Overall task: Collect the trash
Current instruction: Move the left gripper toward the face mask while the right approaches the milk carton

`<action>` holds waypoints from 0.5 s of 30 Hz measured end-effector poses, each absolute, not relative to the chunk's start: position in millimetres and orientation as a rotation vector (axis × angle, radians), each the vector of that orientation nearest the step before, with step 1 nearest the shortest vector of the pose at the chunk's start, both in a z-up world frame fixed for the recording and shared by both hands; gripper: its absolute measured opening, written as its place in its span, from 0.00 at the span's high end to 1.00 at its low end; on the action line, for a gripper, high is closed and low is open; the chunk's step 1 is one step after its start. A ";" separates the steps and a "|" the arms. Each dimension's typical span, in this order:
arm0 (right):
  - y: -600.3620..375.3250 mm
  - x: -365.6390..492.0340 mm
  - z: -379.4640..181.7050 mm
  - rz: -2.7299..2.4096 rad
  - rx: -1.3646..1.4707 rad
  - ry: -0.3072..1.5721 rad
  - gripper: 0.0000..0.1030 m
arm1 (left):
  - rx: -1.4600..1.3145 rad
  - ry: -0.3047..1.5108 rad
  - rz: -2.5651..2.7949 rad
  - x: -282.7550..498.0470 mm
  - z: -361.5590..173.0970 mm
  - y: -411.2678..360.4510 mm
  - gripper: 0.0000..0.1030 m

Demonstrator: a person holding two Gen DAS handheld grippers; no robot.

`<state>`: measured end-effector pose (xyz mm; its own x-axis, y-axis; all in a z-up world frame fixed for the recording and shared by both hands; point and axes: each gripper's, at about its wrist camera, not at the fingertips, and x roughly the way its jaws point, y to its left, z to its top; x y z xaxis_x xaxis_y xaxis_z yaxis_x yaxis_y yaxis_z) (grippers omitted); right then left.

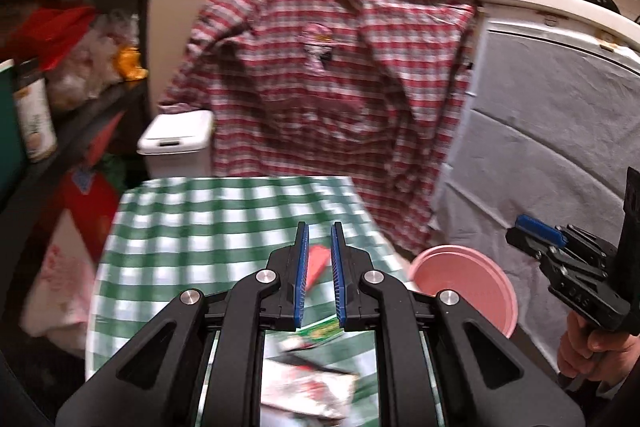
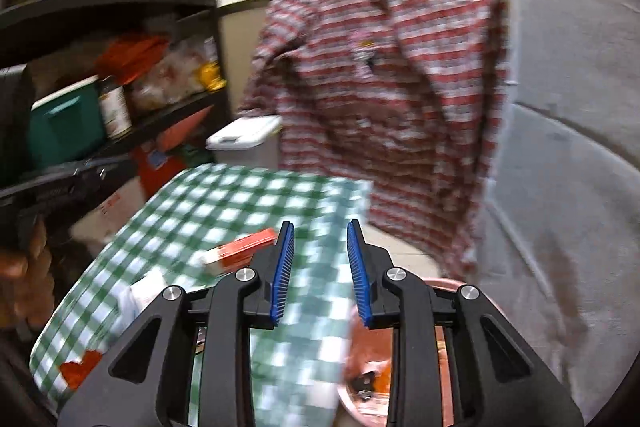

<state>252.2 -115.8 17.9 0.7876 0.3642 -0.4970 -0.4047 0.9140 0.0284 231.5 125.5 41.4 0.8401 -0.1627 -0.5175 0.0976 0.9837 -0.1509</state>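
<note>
a: where's the trash?
b: wrappers lie on the table [image 1: 192, 227] with the green checked cloth: a red-and-white box [image 2: 244, 247], a green packet [image 1: 320, 333] and a crumpled wrapper [image 1: 308, 387] near the front edge.
a: and the pink bin [image 1: 472, 291]?
b: just beside the table's right edge, some scraps inside it.
a: left hand-held gripper [image 1: 319, 247]?
b: over the table, jaws a narrow gap apart, nothing pinched.
a: right hand-held gripper [image 2: 320, 247]?
b: above the table's right edge, jaws parted wider, empty too. all blurred.
</note>
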 end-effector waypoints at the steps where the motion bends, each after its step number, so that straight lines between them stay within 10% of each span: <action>1: -106.2 250.9 14.9 0.440 -0.091 0.525 0.73 | -0.124 0.559 -0.128 229.4 40.7 134.5 0.89; 15: 4.5 236.9 -41.8 0.747 -0.277 0.644 0.55 | -0.151 0.576 -0.053 201.2 32.6 206.7 0.89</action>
<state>236.9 4.5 -41.8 0.5550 0.5414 -0.6316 -0.7045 0.7096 -0.0109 201.2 206.7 32.6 0.8375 -0.0918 -0.5387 0.0072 0.9875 -0.1572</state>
